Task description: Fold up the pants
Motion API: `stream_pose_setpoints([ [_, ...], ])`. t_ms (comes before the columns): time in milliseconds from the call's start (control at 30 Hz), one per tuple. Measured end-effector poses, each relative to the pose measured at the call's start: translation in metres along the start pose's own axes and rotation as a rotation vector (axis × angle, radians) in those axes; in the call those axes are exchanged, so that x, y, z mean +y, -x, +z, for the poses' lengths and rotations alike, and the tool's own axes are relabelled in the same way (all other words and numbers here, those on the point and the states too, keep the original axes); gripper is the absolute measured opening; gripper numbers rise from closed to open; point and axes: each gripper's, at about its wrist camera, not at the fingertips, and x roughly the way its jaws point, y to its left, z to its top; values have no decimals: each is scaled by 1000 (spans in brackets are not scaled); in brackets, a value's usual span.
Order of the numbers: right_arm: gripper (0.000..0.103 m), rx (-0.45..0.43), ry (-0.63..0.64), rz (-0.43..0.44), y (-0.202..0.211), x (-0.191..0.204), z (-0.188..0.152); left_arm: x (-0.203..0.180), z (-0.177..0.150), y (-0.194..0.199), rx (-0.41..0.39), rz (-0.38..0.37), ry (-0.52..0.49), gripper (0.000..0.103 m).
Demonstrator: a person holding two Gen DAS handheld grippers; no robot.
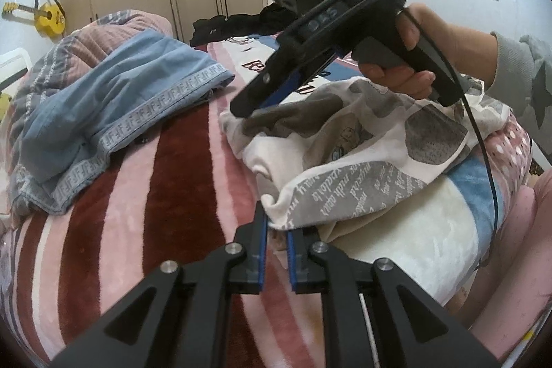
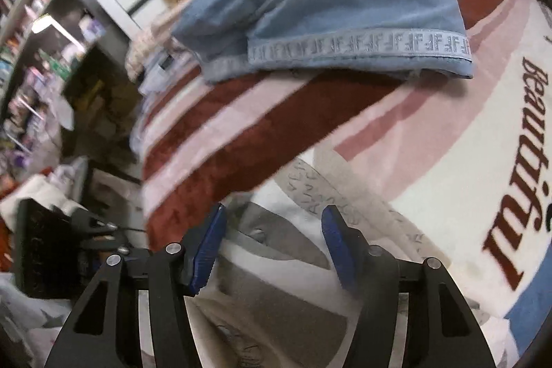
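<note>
White pants [image 1: 362, 140] with grey patches and printed text lie bunched on the striped blanket [image 1: 165, 195]. My left gripper [image 1: 276, 226] is shut on their near folded corner, which sits pinched between the blue pads. In the left wrist view a hand holds my right gripper [image 1: 243, 107] over the pants' far edge. The right wrist view shows that gripper [image 2: 274, 230] open just above the same pants [image 2: 276, 281], its pads apart and pressing on nothing.
Folded blue pants [image 1: 114, 99] [image 2: 338, 6] with a patterned band lie at the far left on a pink quilt. Dark clothes [image 1: 241, 23] lie at the bed's far end before wardrobes. A cluttered floor and shelves [image 2: 41, 75] border the bed's edge.
</note>
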Motion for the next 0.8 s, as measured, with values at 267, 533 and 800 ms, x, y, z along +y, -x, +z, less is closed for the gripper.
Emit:
stream_pose_setpoints([
  [267, 54, 78, 105, -28, -10, 27, 1, 1, 2, 0, 1, -3, 1, 8],
  [533, 5, 111, 218, -49, -11, 49, -19, 6, 0, 4, -8, -15, 9, 6],
  [800, 4, -23, 211, -127, 13, 51, -12, 13, 5, 6, -12, -3, -31, 10],
])
